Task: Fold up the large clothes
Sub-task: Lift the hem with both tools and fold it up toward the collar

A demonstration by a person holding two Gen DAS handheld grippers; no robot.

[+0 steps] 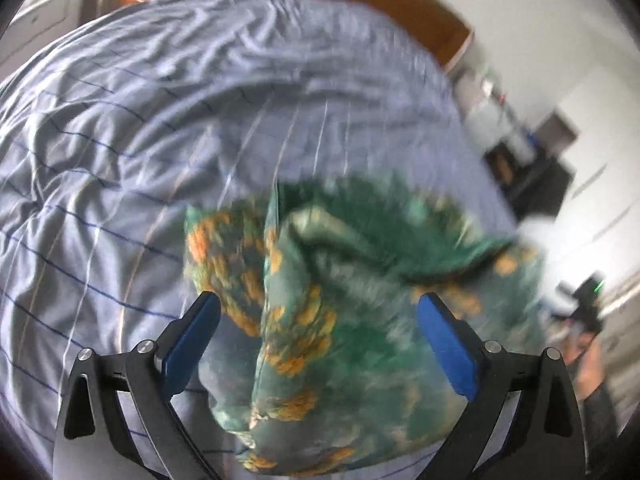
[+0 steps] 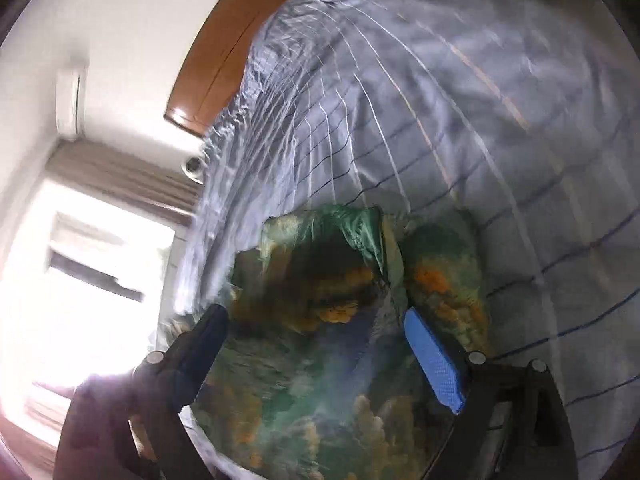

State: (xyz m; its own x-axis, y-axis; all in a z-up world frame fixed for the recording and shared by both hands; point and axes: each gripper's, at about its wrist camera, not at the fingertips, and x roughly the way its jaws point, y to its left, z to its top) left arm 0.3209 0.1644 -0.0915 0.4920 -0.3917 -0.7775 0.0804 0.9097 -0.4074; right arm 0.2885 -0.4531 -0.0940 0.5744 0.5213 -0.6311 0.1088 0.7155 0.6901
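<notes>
A green garment with orange and white print [image 1: 344, 320] lies bunched on the bed, blurred by motion. My left gripper [image 1: 318, 304] is open, its blue pads [image 1: 188, 344] spread wide on either side of the cloth. In the right wrist view the same garment [image 2: 320, 360] fills the lower middle. My right gripper [image 2: 316, 320] is also open, with its pads [image 2: 434, 360] on either side of the crumpled fabric. I cannot tell whether either gripper touches the cloth.
The bed has a wrinkled pale blue sheet with thin dark and white lines [image 1: 160, 120]. A brown wooden headboard [image 1: 380, 4] stands behind it. Shelves and dark furniture [image 1: 532, 168] are at the right. A bright window with curtains [image 2: 92, 280] is beside the bed.
</notes>
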